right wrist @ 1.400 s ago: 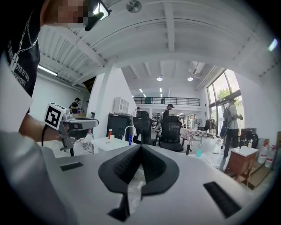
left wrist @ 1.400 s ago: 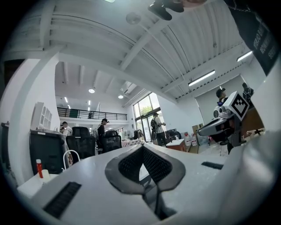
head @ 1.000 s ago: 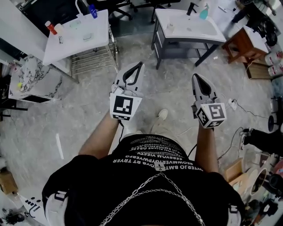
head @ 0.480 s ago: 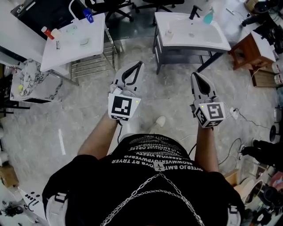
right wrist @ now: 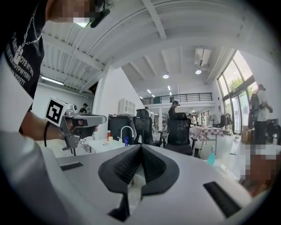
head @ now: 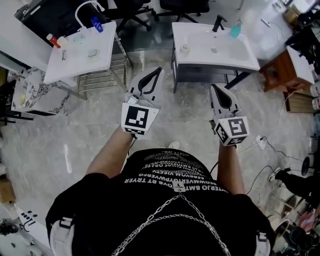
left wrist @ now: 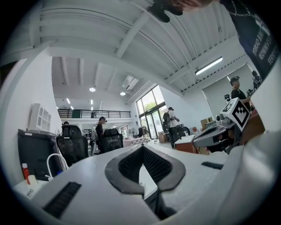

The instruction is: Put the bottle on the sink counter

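Note:
Two white sink counters stand ahead on the floor. The left sink counter (head: 75, 57) carries a white faucet, a blue bottle (head: 97, 24) and a red bottle (head: 52, 40). On the right sink counter (head: 220, 50) are a black faucet, a teal bottle (head: 235, 30) and a small pale jar (head: 185, 49). My left gripper (head: 159, 69) and right gripper (head: 212, 86) are held side by side at waist height, well short of both counters. Each is shut with nothing between its jaws. The right gripper view shows the teal bottle (right wrist: 211, 156) and the blue bottle (right wrist: 126, 140) far off.
A metal rack (head: 102, 75) sits under the left counter. A marble slab (head: 35, 92) lies at the far left. A brown wooden table (head: 280, 65) stands right of the right counter, and cables (head: 267, 145) trail on the floor. Office chairs (head: 175, 6) are behind the counters.
Both sink counters have slid lower and nearer in the head view as the person steps forward. The grippers keep their places and stay shut.

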Tool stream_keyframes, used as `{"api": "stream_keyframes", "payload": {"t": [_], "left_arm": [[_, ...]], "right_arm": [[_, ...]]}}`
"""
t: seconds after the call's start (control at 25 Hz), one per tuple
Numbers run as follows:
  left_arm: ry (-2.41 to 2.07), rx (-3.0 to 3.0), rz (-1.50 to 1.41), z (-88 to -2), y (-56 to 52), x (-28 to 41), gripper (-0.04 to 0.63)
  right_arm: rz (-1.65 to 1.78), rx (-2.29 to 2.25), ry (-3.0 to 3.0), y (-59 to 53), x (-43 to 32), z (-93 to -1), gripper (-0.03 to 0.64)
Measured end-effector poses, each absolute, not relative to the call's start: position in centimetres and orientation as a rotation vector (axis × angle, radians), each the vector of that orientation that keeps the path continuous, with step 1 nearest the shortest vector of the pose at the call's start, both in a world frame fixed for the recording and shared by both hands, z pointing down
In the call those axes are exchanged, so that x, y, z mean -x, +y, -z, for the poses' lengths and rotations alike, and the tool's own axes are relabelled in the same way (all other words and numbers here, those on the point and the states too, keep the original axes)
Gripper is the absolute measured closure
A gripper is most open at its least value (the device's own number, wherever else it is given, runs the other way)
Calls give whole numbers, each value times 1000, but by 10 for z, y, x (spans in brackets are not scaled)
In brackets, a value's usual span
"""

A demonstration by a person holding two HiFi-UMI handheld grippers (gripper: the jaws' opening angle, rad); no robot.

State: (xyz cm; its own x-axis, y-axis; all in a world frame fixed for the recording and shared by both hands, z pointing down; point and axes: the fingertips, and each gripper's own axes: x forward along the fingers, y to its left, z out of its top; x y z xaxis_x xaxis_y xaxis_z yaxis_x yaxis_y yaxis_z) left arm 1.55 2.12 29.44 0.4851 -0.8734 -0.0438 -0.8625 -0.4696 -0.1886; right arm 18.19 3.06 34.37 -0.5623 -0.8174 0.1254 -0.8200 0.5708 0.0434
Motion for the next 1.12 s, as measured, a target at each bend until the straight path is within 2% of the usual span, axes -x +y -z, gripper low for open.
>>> {"api": "stream_keyframes", "payload": {"t": [0.4, 1.12], "left_arm": [[1579, 2528, 173, -317, -28, 1, 589], [1435, 2647, 71, -311, -223, 39, 589]], "right_arm": [[-114, -1352, -2684, -24, -177, -370, 620], [-110, -1470, -2575, -196, -128, -368, 620]]}}
